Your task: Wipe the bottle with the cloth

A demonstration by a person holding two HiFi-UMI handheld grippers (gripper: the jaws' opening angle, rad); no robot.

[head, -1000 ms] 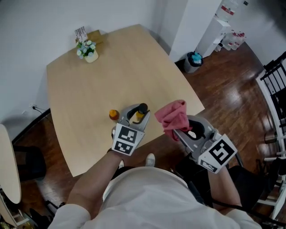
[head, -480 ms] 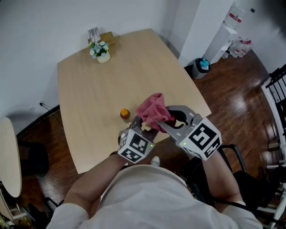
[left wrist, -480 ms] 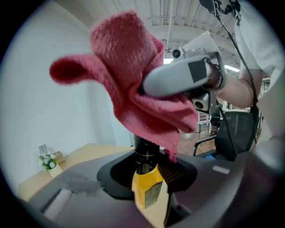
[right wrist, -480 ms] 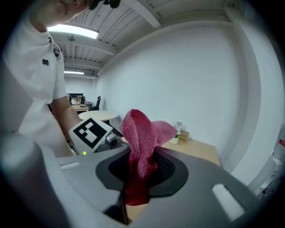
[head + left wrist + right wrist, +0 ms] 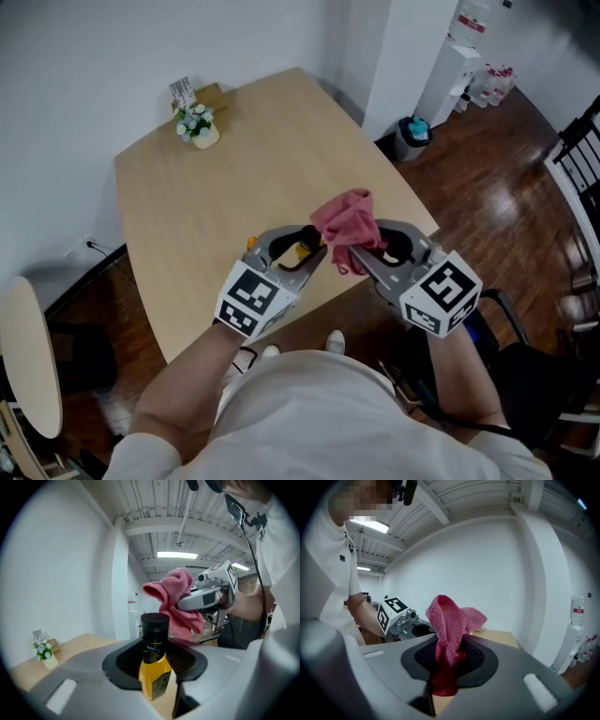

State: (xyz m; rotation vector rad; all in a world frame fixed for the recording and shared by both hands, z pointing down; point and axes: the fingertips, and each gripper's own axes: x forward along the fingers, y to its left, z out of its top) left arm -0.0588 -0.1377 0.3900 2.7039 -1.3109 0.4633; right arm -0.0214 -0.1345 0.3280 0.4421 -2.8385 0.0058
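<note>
A yellow bottle [image 5: 155,677] with a black cap [image 5: 154,623] stands upright between the jaws of my left gripper [image 5: 300,247], which is shut on it above the near edge of the wooden table [image 5: 225,197]. My right gripper [image 5: 364,246] is shut on a pink cloth [image 5: 344,219], bunched and sticking up out of its jaws. In the left gripper view the cloth [image 5: 176,603] hangs just behind and to the right of the cap, and I cannot tell whether they touch. In the right gripper view the cloth [image 5: 449,637] fills the jaws, with the left gripper's marker cube [image 5: 395,611] beyond.
A small pot of flowers [image 5: 198,125] and a card stand [image 5: 182,91] sit at the table's far corner. On the wooden floor to the right are a bin [image 5: 410,133], a white dispenser [image 5: 451,66] and a black chair [image 5: 579,150]. A round table's edge [image 5: 28,356] shows at left.
The right gripper swung the cloth in from the right, over the bottle half a second ago. It now sits just to the right of the bottle top. The left gripper kept its hold.
</note>
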